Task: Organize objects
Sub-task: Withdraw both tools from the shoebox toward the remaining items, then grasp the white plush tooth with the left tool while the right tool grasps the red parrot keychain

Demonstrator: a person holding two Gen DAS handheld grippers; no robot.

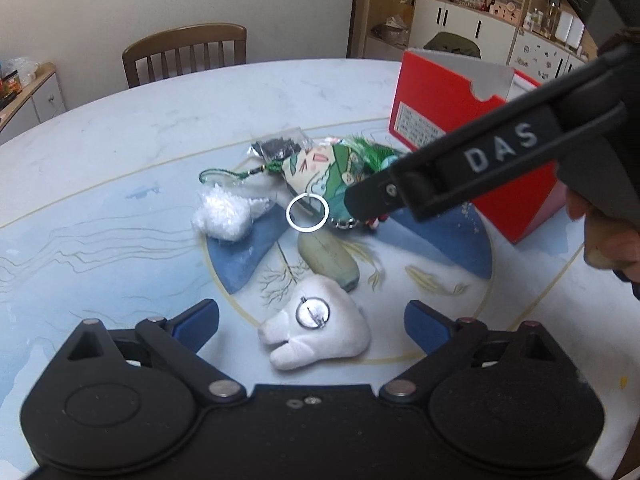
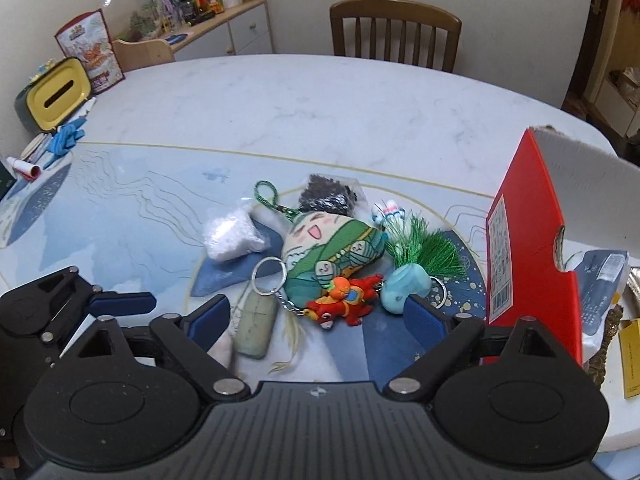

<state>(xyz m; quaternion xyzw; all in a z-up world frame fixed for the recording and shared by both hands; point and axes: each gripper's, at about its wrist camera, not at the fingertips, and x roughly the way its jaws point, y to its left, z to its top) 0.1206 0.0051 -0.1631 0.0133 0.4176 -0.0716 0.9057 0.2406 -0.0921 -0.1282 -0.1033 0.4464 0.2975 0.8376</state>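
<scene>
My left tool hangs wide open over a white tooth plush on the desk. My right tool, also spread wide, hovers above a pile of keychains: a green doll, a red toy, a grey tag on its ring. A red box stands open just right of the pile.

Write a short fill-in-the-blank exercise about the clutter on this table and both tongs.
1. The open box standing at the table's right side is ____ outside.
2. The white plush between the left tongs is shaped like a ____.
3. Both the left and the right tongs are ____.

Missing words: red; tooth; open
</scene>
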